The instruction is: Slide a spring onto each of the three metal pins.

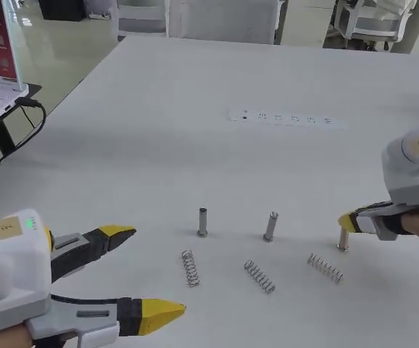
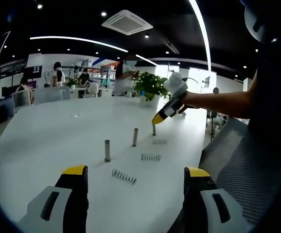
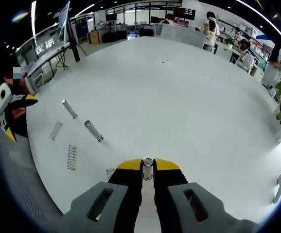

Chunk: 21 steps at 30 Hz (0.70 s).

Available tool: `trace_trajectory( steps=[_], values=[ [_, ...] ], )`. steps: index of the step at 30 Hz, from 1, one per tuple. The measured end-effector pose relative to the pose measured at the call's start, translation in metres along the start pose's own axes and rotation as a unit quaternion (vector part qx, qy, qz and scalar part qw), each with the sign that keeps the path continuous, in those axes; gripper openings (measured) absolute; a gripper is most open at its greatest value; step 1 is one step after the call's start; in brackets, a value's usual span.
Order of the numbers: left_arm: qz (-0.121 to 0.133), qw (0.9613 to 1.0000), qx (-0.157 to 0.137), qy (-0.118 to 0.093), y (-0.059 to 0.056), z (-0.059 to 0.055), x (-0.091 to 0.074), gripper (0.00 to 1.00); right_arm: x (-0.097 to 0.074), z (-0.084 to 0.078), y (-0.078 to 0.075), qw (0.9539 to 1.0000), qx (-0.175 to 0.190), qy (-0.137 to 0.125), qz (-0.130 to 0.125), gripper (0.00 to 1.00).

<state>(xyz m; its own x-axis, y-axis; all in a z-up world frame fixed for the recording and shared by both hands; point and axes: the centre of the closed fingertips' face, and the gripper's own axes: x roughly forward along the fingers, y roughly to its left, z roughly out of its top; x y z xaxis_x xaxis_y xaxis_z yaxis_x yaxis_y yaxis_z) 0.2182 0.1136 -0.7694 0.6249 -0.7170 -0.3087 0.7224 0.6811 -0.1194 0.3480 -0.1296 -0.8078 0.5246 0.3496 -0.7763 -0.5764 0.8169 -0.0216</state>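
White table holds left pin, middle pin and right pin upright near its front edge, with left spring, middle spring and right spring lying before them. Right gripper is clamped on the right pin; left gripper hovers, jaws wide apart, left of the springs.

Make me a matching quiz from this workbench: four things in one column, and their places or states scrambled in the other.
Things
1. left gripper
2. right gripper
3. middle spring
4. power strip

Places or states
A. lying flat on the table, just in front of the middle pin
B. shut on the rightmost pin
C. at the far side of the table
D. open, holding nothing

Pairs: 1-D, 2-B, 3-A, 4-C
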Motion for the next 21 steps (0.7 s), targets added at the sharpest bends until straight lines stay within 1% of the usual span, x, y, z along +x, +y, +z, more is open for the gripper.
trace_trajectory(
  steps=[8, 11, 21],
  values=[
    [-0.005, 1.0, 0.002, -0.001, -0.0043, 0.0023, 0.0027, 0.77, -0.0052, -0.0064, 0.0026, 1.0, -0.004, -0.001, -0.002, 0.05],
    [-0.006, 1.0, 0.002, -0.001, -0.0054, 0.002, 0.0031, 0.77, -0.0055, -0.0064, 0.0024, 1.0, -0.003, -0.002, -0.001, 0.05],
    [-0.006, 1.0, 0.001, -0.003, -0.006, 0.0026, 0.0032, 0.77, -0.0043, -0.0038, 0.004, 0.9998, -0.018, -0.007, 0.002, 0.06]
  ],
)
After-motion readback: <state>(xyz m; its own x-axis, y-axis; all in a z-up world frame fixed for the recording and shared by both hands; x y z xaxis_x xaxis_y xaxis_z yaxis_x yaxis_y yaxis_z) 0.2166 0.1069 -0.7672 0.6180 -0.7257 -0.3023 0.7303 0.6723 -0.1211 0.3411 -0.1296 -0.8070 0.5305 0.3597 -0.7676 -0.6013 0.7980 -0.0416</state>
